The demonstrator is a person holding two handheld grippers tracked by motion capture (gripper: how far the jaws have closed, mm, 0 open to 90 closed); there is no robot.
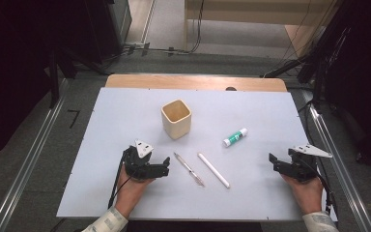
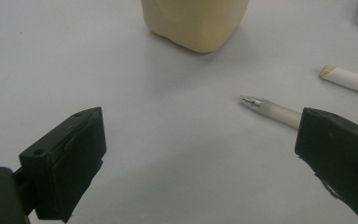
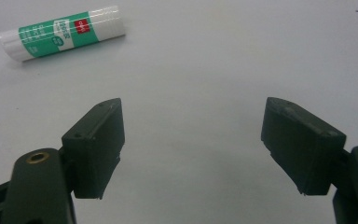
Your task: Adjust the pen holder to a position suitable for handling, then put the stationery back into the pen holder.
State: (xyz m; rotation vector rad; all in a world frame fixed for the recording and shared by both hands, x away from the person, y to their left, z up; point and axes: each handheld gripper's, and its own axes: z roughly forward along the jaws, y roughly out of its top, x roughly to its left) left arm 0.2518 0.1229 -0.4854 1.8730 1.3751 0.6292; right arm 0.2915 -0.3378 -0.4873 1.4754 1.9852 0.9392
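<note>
Table (image 1: pixel 101 145) lay white under the high view, with a cream cup (image 1: pixel 176 118) near centre. At its five o'clock lay a clear pen (image 1: pixel 189 169) and a white stick (image 1: pixel 213 170), long axes running eleven to five; a glue stick (image 1: pixel 235 137) lay at three o'clock. The left gripper (image 1: pixel 162 166) sat just beside the pen, the right gripper (image 1: pixel 274 162) well apart near the right edge.

In the left gripper view, jaws stood wide, empty, the pen (image 2: pixel 270 109) at two o'clock behind one jaw.

In the right gripper view, jaws gaped wide over bare table, glue stick (image 3: pixel 60 31) at eleven o'clock.

The left looked likelier for the pen.
</note>
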